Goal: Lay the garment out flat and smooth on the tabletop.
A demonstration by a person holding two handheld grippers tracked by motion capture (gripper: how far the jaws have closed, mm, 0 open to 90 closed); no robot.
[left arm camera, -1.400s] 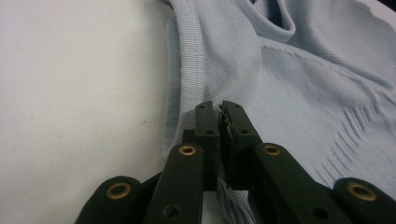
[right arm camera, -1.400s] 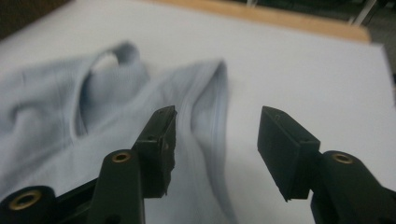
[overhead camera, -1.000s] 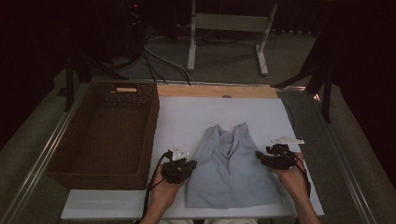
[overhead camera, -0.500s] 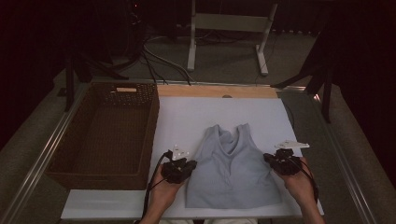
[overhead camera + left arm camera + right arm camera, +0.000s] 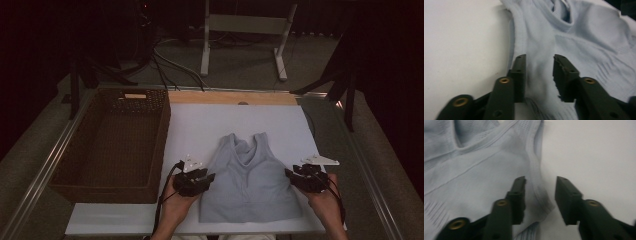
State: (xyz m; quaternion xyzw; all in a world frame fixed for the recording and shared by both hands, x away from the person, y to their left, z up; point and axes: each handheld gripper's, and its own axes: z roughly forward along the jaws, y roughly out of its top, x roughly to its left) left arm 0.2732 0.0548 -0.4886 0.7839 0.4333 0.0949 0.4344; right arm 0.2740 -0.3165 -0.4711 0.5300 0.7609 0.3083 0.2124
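A light blue sleeveless top (image 5: 248, 187) lies flat on the white board (image 5: 210, 125), neck toward the far side. My left gripper (image 5: 212, 176) sits at the top's left edge. Its jaws have just been opening and stand apart, with a ridge of the top's cloth (image 5: 579, 37) lying loose between them (image 5: 539, 58). My right gripper (image 5: 290, 173) is at the top's right edge. Its jaws have also just been opening, and the ribbed armhole edge (image 5: 537, 182) lies between them (image 5: 540, 180) without being pressed.
A dark wicker basket (image 5: 159, 150) stands on the table left of the board. A wooden strip (image 5: 232, 97) runs along the board's far edge. Beyond it, on the floor, are a white stand (image 5: 205, 50) and cables (image 5: 165, 57).
The right gripper moved outward to the right, and the top's bunched right side spread flat. Both grippers' jaws now stand apart over the cloth.
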